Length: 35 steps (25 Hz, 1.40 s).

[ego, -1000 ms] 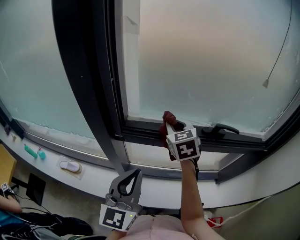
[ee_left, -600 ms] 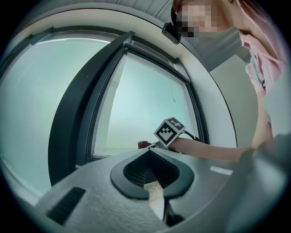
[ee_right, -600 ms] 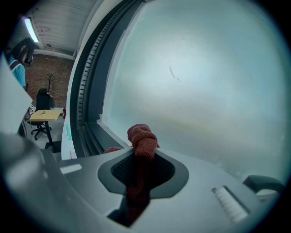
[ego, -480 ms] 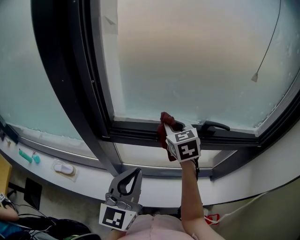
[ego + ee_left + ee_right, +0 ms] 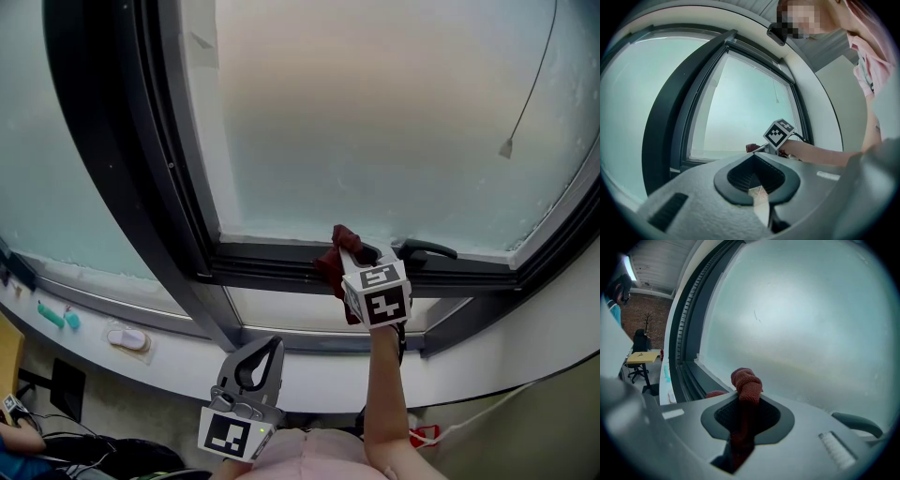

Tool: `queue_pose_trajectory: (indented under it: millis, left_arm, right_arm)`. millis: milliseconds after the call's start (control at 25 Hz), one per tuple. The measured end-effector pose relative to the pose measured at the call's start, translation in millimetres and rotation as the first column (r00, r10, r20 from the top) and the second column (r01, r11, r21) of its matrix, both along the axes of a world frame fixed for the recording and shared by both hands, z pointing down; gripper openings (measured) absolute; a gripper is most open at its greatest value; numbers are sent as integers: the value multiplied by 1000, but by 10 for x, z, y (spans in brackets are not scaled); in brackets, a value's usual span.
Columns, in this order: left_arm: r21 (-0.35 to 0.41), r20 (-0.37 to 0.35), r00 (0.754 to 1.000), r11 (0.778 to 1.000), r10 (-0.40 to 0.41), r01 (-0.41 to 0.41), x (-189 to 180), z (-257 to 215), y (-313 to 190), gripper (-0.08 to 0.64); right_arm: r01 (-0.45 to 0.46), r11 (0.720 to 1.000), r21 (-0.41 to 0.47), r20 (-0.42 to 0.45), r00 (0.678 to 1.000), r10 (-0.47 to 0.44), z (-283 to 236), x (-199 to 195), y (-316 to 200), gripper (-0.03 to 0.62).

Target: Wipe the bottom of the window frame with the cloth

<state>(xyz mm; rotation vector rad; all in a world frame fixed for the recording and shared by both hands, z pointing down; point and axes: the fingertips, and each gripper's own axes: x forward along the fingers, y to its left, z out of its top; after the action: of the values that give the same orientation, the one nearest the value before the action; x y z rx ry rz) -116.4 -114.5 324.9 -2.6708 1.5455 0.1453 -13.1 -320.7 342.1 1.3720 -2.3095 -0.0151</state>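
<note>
Currently, by item, as I read the feeds:

- Right hand-held gripper [image 5: 354, 251]: jaws clamped on the dark red cloth [image 5: 330, 264]. A knotted bunch pokes past the tips toward the frosted glass [image 5: 375, 122].
- Cloth: pressed against the bottom rail of the window frame [image 5: 272, 262], just beside the black window handle [image 5: 427, 249].
- Left hand-held gripper [image 5: 255, 370]: jaws pressed together on nothing. It is held low, well apart from the frame, in front of the white sill [image 5: 178, 352].
- Sill: carries two small teal pieces [image 5: 56, 317] and a white object [image 5: 127, 337].
</note>
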Motion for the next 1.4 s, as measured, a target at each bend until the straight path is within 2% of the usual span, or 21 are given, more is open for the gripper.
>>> queue_pose_trajectory:
  millis: [360, 640, 760, 960, 1080, 1200, 1280, 1400]
  left_arm:
    - [-7, 0, 1000, 1000, 23, -23, 51, 11, -42, -2]
    - [-7, -2, 1000, 1000, 27, -27, 34, 8, -38, -2]
    - [-10, -4, 1000, 1000, 20, -20, -5, 6, -16, -2]
    - [-13, -4, 1000, 1000, -3, 3, -155, 10, 40, -2]
    - [-13, -1, 1000, 1000, -27, 27, -289, 8, 75, -2]
    - [-7, 3, 999, 998, -55, 55, -440, 3, 125, -2]
    - [0, 2, 997, 997, -74, 74, -548, -18, 167, -2]
    - [12, -20, 994, 994, -111, 112, -725, -71, 219, -2]
  right_arm:
    - [-45, 999, -20, 16, 999, 45, 22, 233, -3, 67]
    - [-55, 998, 2, -18, 998, 55, 16, 220, 13, 67]
    - [-49, 998, 45, -17, 999, 49, -17, 195, 28, 67]
    - [-76, 979, 190, 110, 992, 56, -351, 88, 196, 67]
    - [-82, 944, 319, 143, 989, 37, -644, -143, 339, 67]
    - [-22, 916, 401, 134, 990, -35, -798, -597, 454, 67]
    - [64, 911, 406, 104, 988, -116, -774, -1031, 497, 67]
    - [195, 910, 366, 53, 972, -229, -612, -1692, 540, 67]
